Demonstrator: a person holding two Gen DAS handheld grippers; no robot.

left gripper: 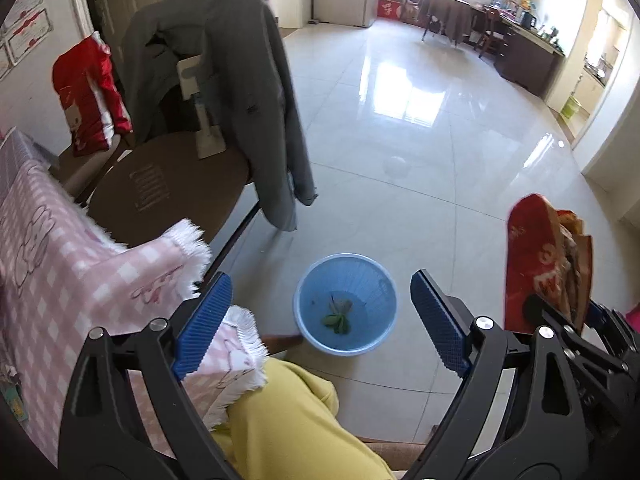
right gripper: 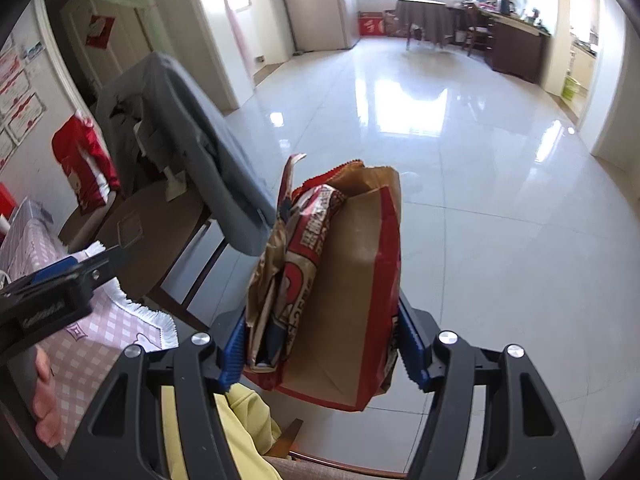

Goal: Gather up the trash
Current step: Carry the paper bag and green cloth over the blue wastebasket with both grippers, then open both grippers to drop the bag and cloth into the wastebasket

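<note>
A blue plastic trash basket [left gripper: 346, 304] stands on the tiled floor below, with a few green leaves [left gripper: 337, 318] at its bottom. My left gripper [left gripper: 322, 322] is open and empty, held above the basket with its blue pads either side of it. My right gripper [right gripper: 322, 344] is shut on a bunch of crumpled red and brown snack wrappers [right gripper: 340, 280], held upright in the air. The same wrappers [left gripper: 546, 268] show in the left wrist view, to the right of the basket and above the floor.
A table with a pink checked cloth [left gripper: 60, 264] is at the left. A brown chair [left gripper: 168, 188] with a grey jacket [left gripper: 224, 92] over its back stands beside it. My yellow-trousered leg [left gripper: 288, 420] is below. Open tiled floor [left gripper: 420, 120] stretches ahead.
</note>
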